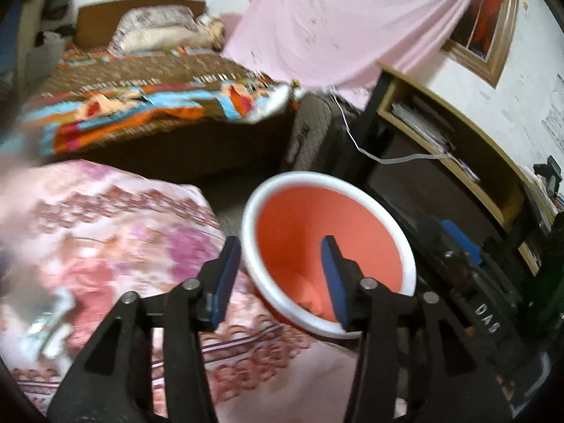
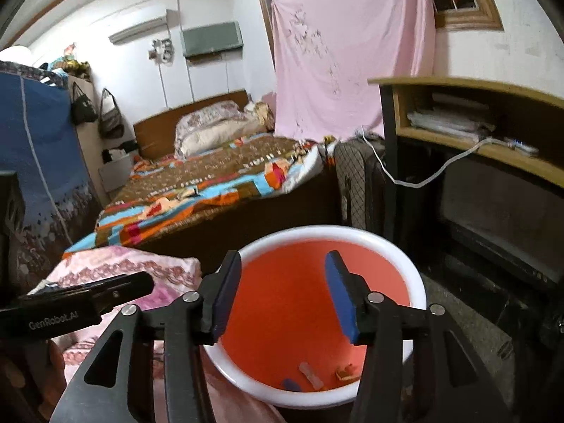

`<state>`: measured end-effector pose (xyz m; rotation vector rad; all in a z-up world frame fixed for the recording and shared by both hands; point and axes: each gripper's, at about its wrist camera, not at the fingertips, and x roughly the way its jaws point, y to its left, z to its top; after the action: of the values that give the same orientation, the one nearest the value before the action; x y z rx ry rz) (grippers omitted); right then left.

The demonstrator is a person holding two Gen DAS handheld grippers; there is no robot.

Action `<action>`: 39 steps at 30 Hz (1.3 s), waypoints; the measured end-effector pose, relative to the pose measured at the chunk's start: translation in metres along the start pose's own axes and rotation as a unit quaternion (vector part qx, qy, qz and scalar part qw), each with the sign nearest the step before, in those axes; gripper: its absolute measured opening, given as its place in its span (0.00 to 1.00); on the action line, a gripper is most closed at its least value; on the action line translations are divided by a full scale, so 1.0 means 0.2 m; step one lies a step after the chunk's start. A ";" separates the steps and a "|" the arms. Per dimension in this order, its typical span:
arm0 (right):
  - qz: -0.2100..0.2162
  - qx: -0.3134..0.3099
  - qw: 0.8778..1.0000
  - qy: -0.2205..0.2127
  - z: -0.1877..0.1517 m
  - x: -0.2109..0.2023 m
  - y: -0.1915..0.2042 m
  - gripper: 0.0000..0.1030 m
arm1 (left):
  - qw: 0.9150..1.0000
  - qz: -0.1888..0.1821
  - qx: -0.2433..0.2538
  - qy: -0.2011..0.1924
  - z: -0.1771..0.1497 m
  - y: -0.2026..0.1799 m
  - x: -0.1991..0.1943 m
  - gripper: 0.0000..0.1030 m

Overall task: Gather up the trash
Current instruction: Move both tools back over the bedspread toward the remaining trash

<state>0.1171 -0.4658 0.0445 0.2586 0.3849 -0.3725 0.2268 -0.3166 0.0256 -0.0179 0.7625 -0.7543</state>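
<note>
Orange bin with white rim (image 2: 416, 282) on the floor beside a pink floral quilt (image 1: 105, 232), right gripper (image 2: 282, 292) released and empty over it, left gripper (image 1: 278, 275) likewise parted, patchwork bed (image 2: 211, 183) behind, wooden shelf (image 2: 476, 120) right, small scraps (image 2: 310, 375) on the bin's bottom clear only in right view.

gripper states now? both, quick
Left gripper: jaws open, nothing between them, above the orange bin.
Right gripper: jaws open, empty, over the same bin.
</note>
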 end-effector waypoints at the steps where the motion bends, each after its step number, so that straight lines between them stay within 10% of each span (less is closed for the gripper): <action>1: 0.001 -0.003 1.000 -0.006 0.01 -0.02 0.02 0.48 | 1.000 0.006 0.000 -0.011 0.00 0.02 -0.03 0.51; 10: 0.031 -0.043 0.996 -0.075 0.04 -0.21 0.28 0.76 | 0.985 0.082 -0.022 -0.152 -0.07 0.24 -0.49 0.75; 16: 0.057 -0.066 0.989 -0.117 0.02 -0.30 0.46 1.00 | 0.958 0.156 -0.021 -0.242 -0.17 0.41 -0.78 0.89; 32: 0.157 -0.136 0.956 -0.208 -0.17 -0.50 0.86 1.00 | 0.913 0.265 0.003 -0.309 -0.48 0.64 -1.14 0.89; 39: 0.182 -0.179 0.945 -0.204 -0.23 -0.49 1.00 1.00 | 0.908 0.288 0.019 -0.303 -0.54 0.71 -1.18 0.89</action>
<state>0.0986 -0.2417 0.0773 -0.1080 -0.0116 0.0175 0.1332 -0.0366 0.0532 0.0090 0.1302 -0.1675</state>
